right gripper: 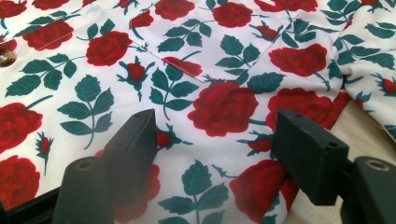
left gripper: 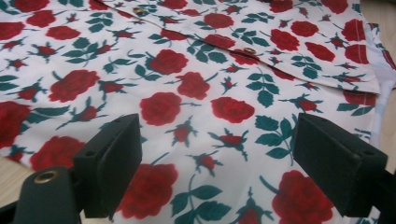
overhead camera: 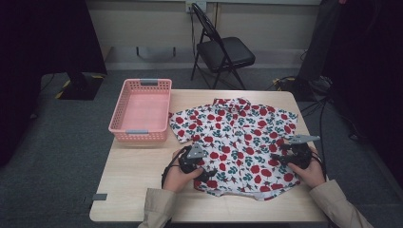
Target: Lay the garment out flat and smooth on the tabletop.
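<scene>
While the shirt (overhead camera: 235, 142) lies flat on the tabletop (overhead camera: 138, 166), collar away from the person, the left gripper (overhead camera: 202, 168) and right gripper (overhead camera: 285, 159) hover released over its near hem corners.

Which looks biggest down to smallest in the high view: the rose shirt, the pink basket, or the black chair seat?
1. rose shirt, spread across the table
2. pink basket
3. black chair seat, though it stands farther from the camera, so its true size is unsure.
</scene>
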`<action>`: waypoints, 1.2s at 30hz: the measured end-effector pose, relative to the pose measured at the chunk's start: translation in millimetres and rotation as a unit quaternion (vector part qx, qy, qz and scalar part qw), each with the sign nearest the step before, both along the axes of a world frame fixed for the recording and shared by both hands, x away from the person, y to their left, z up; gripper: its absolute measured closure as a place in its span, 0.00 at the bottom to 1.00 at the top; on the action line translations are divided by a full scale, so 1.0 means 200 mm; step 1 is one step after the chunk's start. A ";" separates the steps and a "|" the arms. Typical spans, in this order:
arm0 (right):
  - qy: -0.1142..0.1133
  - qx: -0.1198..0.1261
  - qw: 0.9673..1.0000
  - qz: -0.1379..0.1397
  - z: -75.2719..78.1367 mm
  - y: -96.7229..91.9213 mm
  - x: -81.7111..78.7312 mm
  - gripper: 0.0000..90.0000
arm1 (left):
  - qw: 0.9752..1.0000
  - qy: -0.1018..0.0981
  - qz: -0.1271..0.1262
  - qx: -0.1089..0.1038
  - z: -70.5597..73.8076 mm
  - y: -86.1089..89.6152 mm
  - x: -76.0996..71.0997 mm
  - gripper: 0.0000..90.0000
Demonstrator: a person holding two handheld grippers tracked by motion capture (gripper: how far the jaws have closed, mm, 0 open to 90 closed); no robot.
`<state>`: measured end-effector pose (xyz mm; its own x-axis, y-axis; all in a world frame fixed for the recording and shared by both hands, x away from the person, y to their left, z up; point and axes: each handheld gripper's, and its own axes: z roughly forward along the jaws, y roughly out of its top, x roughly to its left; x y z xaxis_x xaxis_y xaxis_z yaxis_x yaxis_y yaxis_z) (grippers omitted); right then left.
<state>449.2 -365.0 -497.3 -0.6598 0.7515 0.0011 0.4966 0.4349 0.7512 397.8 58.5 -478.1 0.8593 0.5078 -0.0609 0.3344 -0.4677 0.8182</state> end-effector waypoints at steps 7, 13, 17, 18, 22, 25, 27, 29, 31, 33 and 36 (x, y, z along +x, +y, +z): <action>0.000 0.000 1.000 0.000 0.00 0.00 0.00 0.33 | 1.000 -0.001 0.012 0.003 -0.01 0.06 0.01 0.17; 0.000 0.000 1.000 0.000 0.00 0.00 0.00 0.33 | 1.000 0.000 0.024 0.009 -0.02 0.10 0.03 0.17; 0.000 0.000 1.000 0.000 0.00 0.00 0.00 0.33 | 1.000 0.000 0.030 0.007 -0.02 0.13 0.03 0.17; 0.000 0.000 1.000 0.000 0.00 0.00 0.00 0.33 | 0.999 0.000 0.032 0.007 -0.02 0.14 0.03 0.17; 0.000 0.000 1.000 0.000 0.00 0.00 0.00 0.33 | 0.999 0.002 0.037 0.008 -0.03 0.17 0.04 0.17; 0.000 0.000 1.000 0.000 0.00 0.00 0.00 0.33 | 0.999 0.004 0.044 0.009 -0.03 0.18 0.04 0.17; 0.000 0.001 1.000 0.000 0.00 0.00 0.00 0.33 | 0.999 0.003 0.046 0.009 -0.03 0.20 0.05 0.17; 0.000 0.000 1.000 0.000 0.00 0.00 0.00 0.33 | 0.999 0.003 0.051 0.007 -0.03 0.21 0.05 0.17; 0.000 0.000 1.000 0.000 0.00 0.00 0.00 0.33 | 0.999 0.002 0.053 0.008 -0.04 0.22 0.05 0.17; 0.000 0.000 1.000 0.000 0.00 0.00 0.00 0.33 | 0.998 0.002 0.057 0.011 -0.04 0.24 0.05 0.17; 0.001 0.000 1.000 0.000 0.00 0.00 0.00 0.33 | 0.998 0.003 0.064 0.012 -0.05 0.26 0.06 0.17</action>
